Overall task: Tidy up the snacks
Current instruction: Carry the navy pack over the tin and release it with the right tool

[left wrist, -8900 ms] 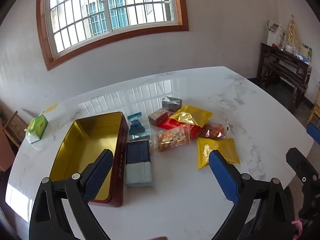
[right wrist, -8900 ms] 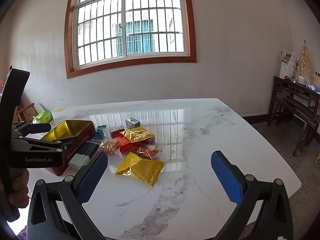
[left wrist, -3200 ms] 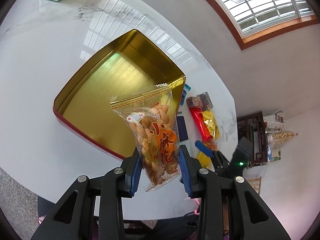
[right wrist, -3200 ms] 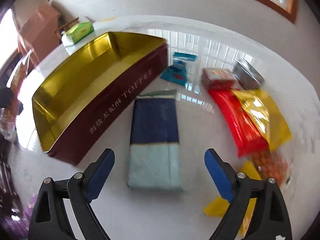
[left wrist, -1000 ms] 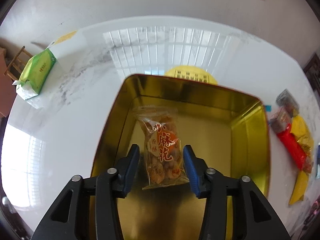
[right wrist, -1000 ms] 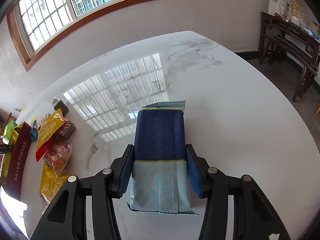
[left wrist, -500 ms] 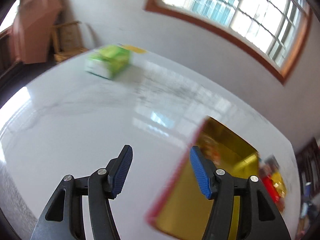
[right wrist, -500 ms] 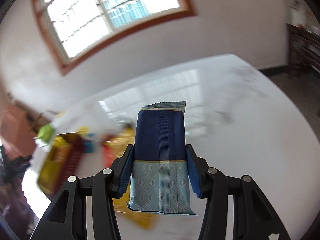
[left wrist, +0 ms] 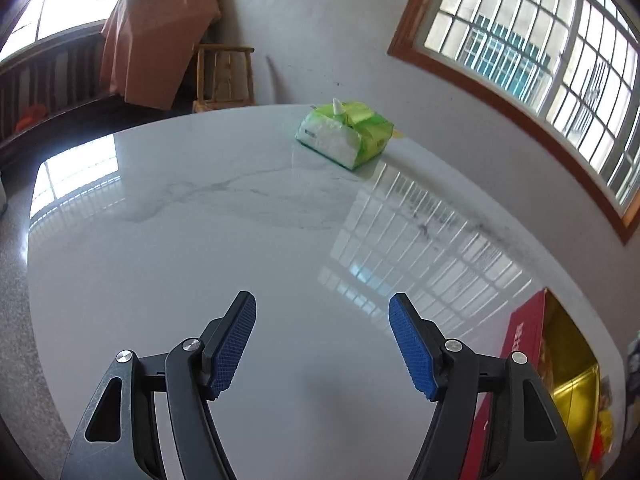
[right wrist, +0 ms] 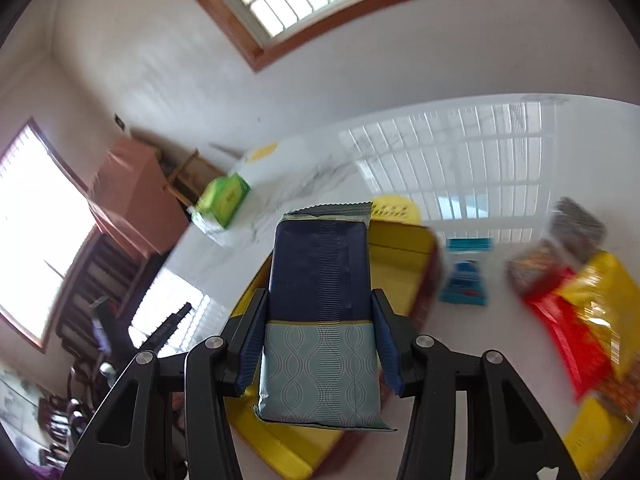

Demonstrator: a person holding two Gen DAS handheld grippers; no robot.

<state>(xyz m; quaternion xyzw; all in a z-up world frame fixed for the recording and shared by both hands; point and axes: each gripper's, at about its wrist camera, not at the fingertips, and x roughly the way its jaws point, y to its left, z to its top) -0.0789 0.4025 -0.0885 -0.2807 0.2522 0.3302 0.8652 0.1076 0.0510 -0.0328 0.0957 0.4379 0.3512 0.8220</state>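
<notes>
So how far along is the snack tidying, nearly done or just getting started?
Early on, I'd say. One orange packet seems to lie in the gold tin already. The left tongs are opening with nothing between them. The right tongs grip a blue packet in front of the tin. Still on the table: a teal packet and the red and yellow bags.
</notes>
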